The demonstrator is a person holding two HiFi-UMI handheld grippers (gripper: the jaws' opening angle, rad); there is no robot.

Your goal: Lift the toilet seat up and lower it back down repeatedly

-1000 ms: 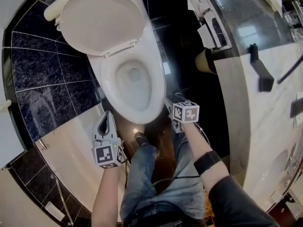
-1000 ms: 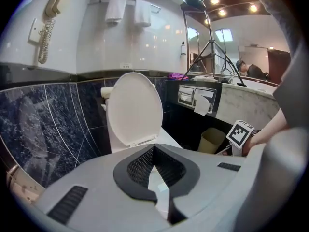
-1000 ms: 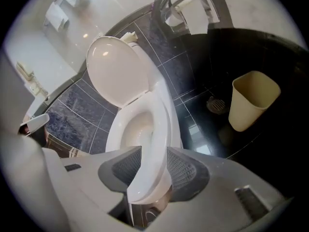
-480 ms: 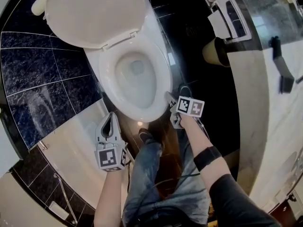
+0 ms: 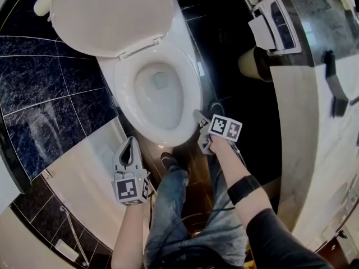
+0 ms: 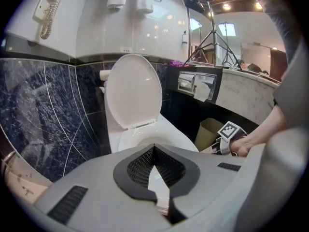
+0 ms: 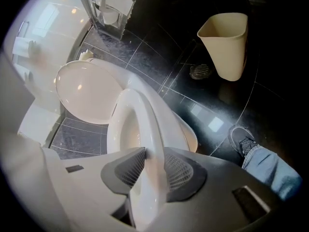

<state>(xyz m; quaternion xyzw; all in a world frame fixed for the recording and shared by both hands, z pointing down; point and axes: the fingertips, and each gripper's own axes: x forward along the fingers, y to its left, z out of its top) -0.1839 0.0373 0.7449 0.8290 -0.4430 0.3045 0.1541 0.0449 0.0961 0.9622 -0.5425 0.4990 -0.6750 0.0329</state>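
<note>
Now your right tool (image 7: pixel 152 152), jaws just closing, grips the rim of the toilet seat (image 7: pixel 144 122), flat on the bowl (image 7: pixel 189 135) and yet to be lifted; your left tool (image 6: pixel 154 147) hangs shut, empty.

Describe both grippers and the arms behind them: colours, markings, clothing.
The left gripper and right gripper are grey plastic with black meshed pads. Each carries a white cube with black square markers. The right arm wears a black band and a dark sleeve; a thin cable trails below.
</note>
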